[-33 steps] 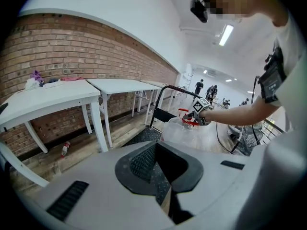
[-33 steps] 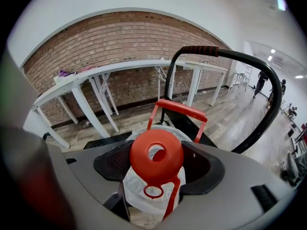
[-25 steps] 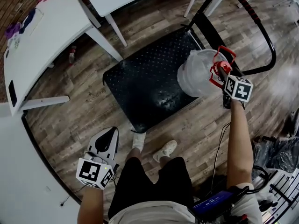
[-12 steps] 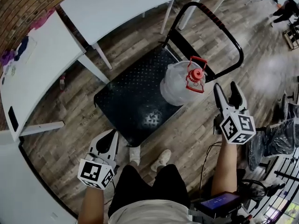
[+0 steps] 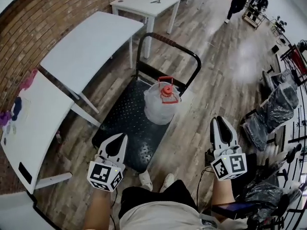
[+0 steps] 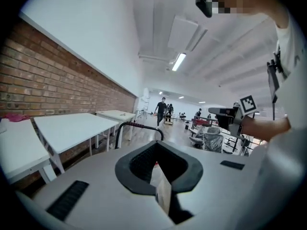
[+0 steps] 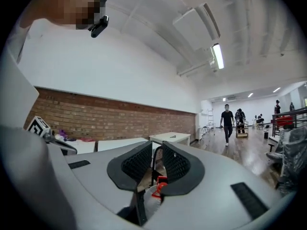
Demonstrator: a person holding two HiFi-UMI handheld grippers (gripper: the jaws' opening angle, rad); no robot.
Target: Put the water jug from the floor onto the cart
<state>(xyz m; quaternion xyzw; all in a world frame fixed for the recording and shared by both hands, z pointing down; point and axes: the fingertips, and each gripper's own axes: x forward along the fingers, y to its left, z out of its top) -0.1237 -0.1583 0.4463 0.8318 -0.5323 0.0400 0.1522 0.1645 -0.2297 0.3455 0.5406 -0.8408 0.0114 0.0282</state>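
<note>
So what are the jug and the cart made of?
Jug: looks like clear plastic, translucent and glossy, with a red cap. Cart: black deck with a studded, matte texture, perhaps rubber or coated metal; its bent tube handle looks metal.

Nothing readable anywhere tbh, the closest thing to print is the black-and-white square marker patterns on the cubes of the left tongs (image 5: 121, 137) and right tongs (image 5: 219, 120), and those aren't letters or numbers.

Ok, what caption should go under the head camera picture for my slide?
Water jug upright on the black cart, left tool and right tool both clear of it.
</note>
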